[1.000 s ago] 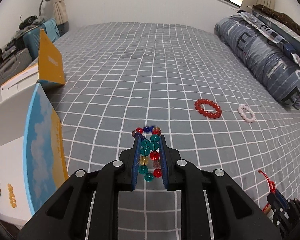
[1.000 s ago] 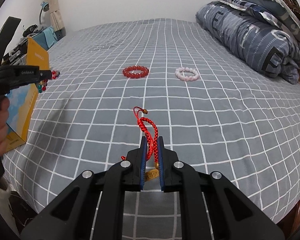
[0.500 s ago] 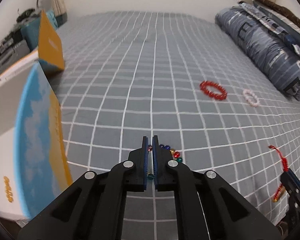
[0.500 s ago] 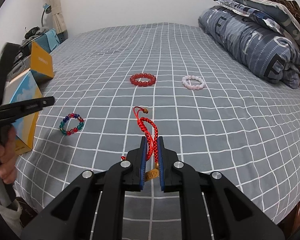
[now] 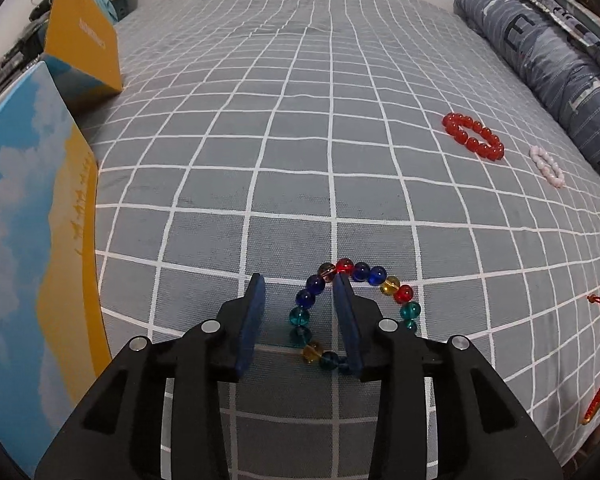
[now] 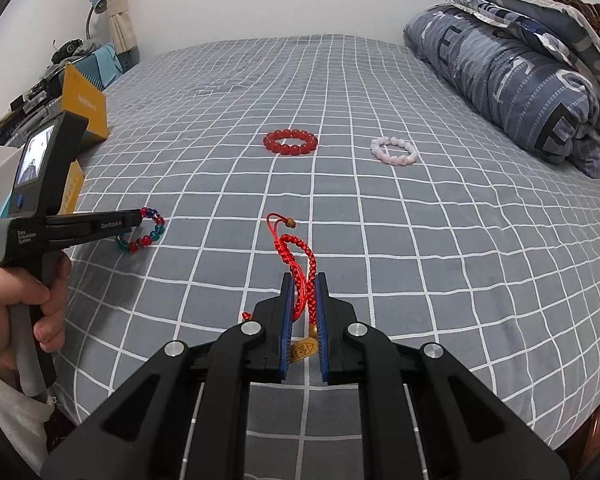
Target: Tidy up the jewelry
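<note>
The left gripper (image 5: 298,292) hangs low over the grey, white-gridded bedspread (image 5: 284,128) with its blue-padded fingers spread wide and holding nothing; the left side of the multicoloured glass-bead bracelet (image 5: 318,280) lies flat on the cloth between them, while the right finger covers part of the ring. The right gripper (image 6: 303,292) has its fingers drawn close around the red braided-cord bracelet with a gold tag (image 6: 296,256), whose loop lies forward on the bedspread. Risks, as judged: closing the left fingers from here may pinch only one arc of beads and roll or flick the ring aside, since round glass beads slip on flat pads; lifting the right gripper could let the thin cord slide out, as the grip looks narrow. Count: four bracelets in all, namely one multicoloured, one red cord, one red round-bead bracelet (image 6: 291,142) and one pale pink bead bracelet (image 6: 394,151), the last two untouched, well apart from both grippers. Two blue-and-yellow printed cardboard boxes (image 5: 32,216) stand at the bed's left edge.
</note>
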`<state>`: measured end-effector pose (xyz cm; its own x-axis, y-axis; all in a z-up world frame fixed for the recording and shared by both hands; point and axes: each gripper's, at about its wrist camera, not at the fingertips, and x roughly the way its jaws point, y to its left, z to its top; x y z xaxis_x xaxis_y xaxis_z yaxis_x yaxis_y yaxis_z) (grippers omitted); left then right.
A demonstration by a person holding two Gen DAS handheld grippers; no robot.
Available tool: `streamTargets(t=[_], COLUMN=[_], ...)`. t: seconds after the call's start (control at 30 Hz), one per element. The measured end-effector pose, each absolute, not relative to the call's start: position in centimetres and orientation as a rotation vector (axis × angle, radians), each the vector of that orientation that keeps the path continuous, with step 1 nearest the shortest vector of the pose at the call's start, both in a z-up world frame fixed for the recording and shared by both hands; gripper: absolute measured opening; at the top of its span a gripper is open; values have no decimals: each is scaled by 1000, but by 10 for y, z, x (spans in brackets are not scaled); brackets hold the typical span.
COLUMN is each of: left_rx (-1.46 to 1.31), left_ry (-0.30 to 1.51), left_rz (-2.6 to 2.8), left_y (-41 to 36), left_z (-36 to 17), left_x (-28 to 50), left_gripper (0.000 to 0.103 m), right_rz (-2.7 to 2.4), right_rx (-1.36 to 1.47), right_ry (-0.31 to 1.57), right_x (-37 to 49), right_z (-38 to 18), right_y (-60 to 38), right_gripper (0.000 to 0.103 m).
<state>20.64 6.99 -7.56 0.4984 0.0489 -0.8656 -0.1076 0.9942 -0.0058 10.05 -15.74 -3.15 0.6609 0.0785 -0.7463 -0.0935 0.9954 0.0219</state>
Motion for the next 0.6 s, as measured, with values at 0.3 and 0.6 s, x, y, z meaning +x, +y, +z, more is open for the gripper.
streamTargets(t=[0.3,0.6], left_rx=[-38,-57], left_ry=[1069,1012], left_rz=[85,69], left_y=[66,64], left_z=[-78,-54], left_x=[209,200], left_gripper=[9,9], right_rz=[97,93], right_rx=[-20,-17], right_ry=[845,838], right_x=[100,102], right_z=[-32,-30], right_y=[-157,-160], right_gripper=[10,10])
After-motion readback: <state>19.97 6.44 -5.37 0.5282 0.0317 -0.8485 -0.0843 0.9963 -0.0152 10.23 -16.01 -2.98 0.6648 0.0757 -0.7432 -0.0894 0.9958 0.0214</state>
